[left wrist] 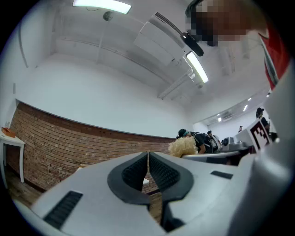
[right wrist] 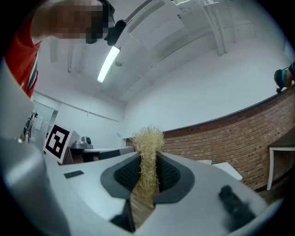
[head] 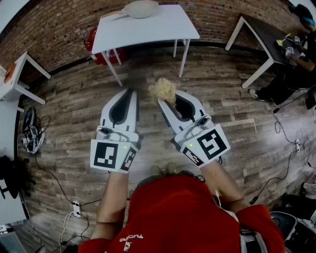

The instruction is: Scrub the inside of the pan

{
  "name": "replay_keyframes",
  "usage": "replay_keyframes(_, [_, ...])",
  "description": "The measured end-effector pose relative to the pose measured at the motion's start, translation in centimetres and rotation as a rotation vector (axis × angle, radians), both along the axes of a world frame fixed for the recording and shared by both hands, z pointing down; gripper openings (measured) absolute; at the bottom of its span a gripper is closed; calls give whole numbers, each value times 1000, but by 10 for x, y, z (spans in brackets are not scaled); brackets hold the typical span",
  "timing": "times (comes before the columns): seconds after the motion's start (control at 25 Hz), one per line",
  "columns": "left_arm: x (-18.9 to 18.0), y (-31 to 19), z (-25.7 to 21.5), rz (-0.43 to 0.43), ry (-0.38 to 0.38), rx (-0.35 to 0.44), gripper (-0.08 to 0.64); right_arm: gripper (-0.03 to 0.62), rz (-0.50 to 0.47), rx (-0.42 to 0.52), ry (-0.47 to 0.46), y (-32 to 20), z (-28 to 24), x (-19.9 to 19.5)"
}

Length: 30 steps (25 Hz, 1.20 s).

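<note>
My right gripper [head: 164, 100] is shut on a pale straw-coloured scrubber [head: 162, 89], whose fibres bunch out above the jaws in the right gripper view [right wrist: 148, 159]. My left gripper [head: 132, 92] is held beside it at the same height, shut with nothing between its jaws [left wrist: 148, 167]. The scrubber also shows in the left gripper view [left wrist: 183, 146], off to the right. Both grippers hover over the wooden floor, some way short of the white table [head: 168, 27]. On that table's far edge sits a round pale pan [head: 140, 8]; its inside is not visible from here.
A second table [head: 264, 34] stands at the right with a seated person [head: 296, 69] behind it. A small white table [head: 17, 74] is at the left. Cables and a power strip [head: 75, 208] lie on the floor [head: 74, 123]. Something red [head: 96, 49] sits under the white table.
</note>
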<state>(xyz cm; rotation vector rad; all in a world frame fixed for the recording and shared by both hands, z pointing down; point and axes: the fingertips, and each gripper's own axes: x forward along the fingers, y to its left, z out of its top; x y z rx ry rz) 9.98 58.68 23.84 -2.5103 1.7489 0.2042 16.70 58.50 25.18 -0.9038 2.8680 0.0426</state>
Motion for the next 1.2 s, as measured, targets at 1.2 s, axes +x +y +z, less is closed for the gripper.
replay_keyframes(1.2, [43, -74, 0, -92, -32, 1, 23, 87, -69, -9, -77, -84, -12, 56])
